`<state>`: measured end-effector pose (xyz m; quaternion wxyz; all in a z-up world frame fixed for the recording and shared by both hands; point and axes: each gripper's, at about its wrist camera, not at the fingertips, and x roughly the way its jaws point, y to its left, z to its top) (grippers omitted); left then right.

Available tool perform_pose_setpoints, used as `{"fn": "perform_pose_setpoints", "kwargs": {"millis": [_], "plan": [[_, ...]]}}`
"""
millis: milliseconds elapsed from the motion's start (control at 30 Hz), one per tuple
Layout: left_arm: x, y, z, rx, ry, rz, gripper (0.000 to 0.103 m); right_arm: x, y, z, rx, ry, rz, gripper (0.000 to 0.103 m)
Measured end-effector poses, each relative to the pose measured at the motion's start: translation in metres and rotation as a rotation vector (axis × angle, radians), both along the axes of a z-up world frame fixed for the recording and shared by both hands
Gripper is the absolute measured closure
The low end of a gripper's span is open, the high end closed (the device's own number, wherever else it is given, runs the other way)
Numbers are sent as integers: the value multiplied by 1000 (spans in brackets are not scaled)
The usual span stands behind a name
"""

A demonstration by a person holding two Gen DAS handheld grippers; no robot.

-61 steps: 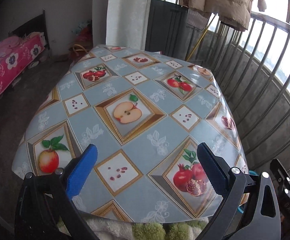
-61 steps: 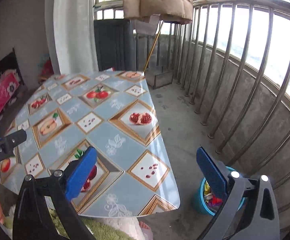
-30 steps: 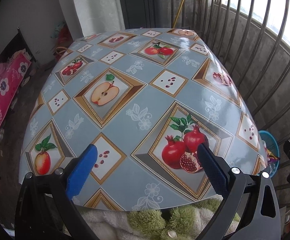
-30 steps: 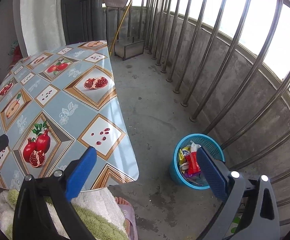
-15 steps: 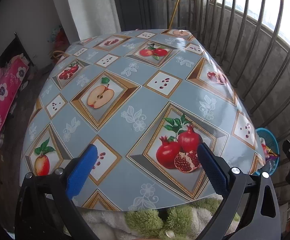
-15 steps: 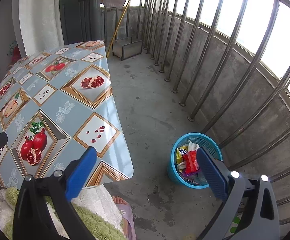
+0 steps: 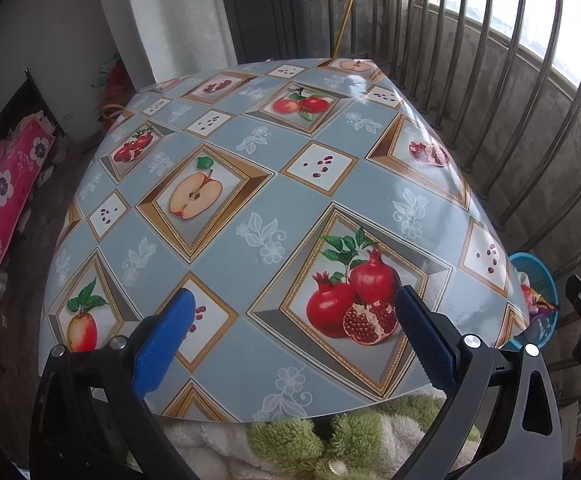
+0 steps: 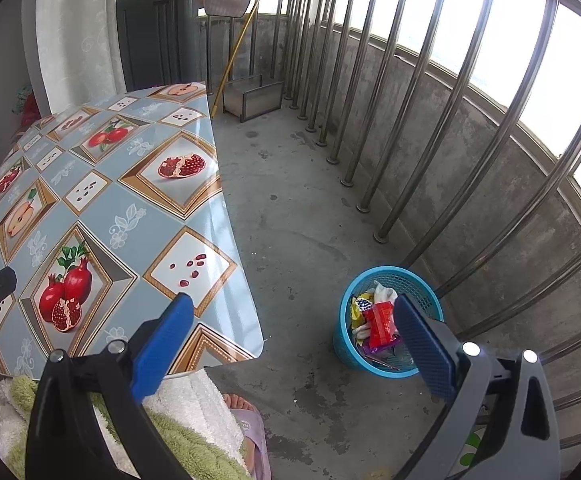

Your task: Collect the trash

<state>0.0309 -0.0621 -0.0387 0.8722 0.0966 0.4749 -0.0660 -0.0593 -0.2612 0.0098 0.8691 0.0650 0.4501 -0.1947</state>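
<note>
- The balcony railing [image 8: 442, 128] curves round the right side, tall round steel bars set on a rough concrete kerb, with a stained concrete floor [image 8: 302, 216] below.
- The table [image 7: 250, 208] wears a glossy oilcloth, grey-blue with gold-framed diamonds of apples and pomegranates; nothing lies on it.
- A fluffy green-and-white robe [image 8: 194, 416] covers the person's lap at the near table edge, a toe in a lilac slipper [image 8: 250, 428] poking out.
- The left gripper [image 7: 290, 336] hangs over the table's near edge, ribbed blue pads spread wide, holding nothing.
- The right gripper [image 8: 290, 336] is likewise agape and empty, above the floor.
- The trash basket [image 8: 386, 320], round blue plastic mesh, stands on the floor between table and railing; crinkled wrappers [image 8: 378, 320], red, yellow and white, sit inside.
</note>
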Motion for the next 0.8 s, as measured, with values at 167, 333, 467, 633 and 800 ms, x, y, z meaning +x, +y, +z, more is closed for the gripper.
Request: {"fn": "perform_pose_setpoints", "kwargs": {"millis": [167,333,467,633,800], "plan": [[0,0,0,0,1,3,7,0,0,0,1,0,1,5],[0,1,0,-1,-2,6,7,0,0,0,-2,-2,1,5],[1,2,0,-1,-2,7,7,0,-2,1,-1,-2,0,5],[1,3,1,-2,-6,11,7,0,-2,4,-4,-4,3,5],[1,2,2,-1,-5,10,7,1,0,4,-7,-4,5,5]]}}
